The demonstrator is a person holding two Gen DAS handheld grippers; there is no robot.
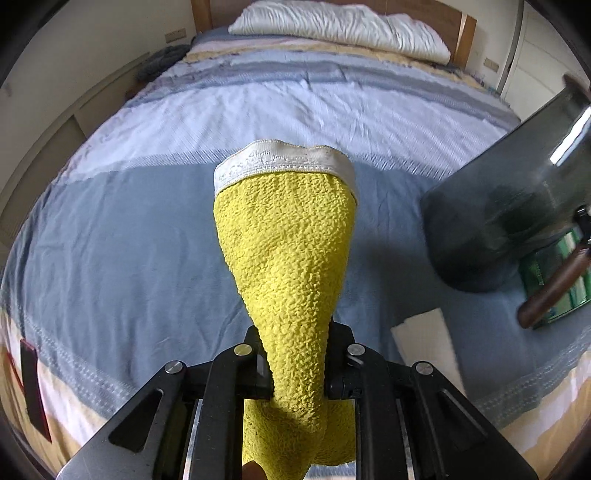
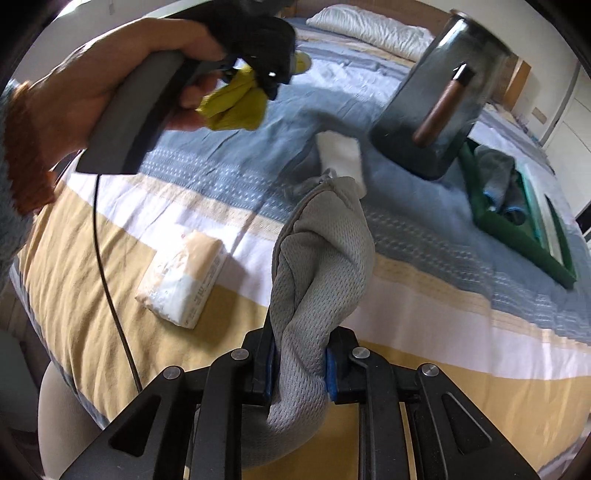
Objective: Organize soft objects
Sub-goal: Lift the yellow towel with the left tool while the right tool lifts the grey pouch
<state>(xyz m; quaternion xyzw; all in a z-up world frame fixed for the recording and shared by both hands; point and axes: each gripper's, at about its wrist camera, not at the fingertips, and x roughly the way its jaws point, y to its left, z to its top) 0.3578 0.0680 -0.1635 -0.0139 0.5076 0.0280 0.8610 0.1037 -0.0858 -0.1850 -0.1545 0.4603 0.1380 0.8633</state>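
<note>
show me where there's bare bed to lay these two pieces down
Free: the wide blue and white stretch of bed between the pillow and the near edge. Crowded: the right side, with the dark bin, green tray and folded white cloth.

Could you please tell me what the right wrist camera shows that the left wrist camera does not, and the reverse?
Only the right wrist view shows the right gripper shut on a grey mesh garment, the packet lying on the bed, and the person's hand holding the left gripper.

Only the left wrist view shows the yellow garment's white waistband and a red object at the bed's edge.

Both show the yellow garment clamped in the left gripper, the dark container, the green tray, the pillow and the striped bedcover.
</note>
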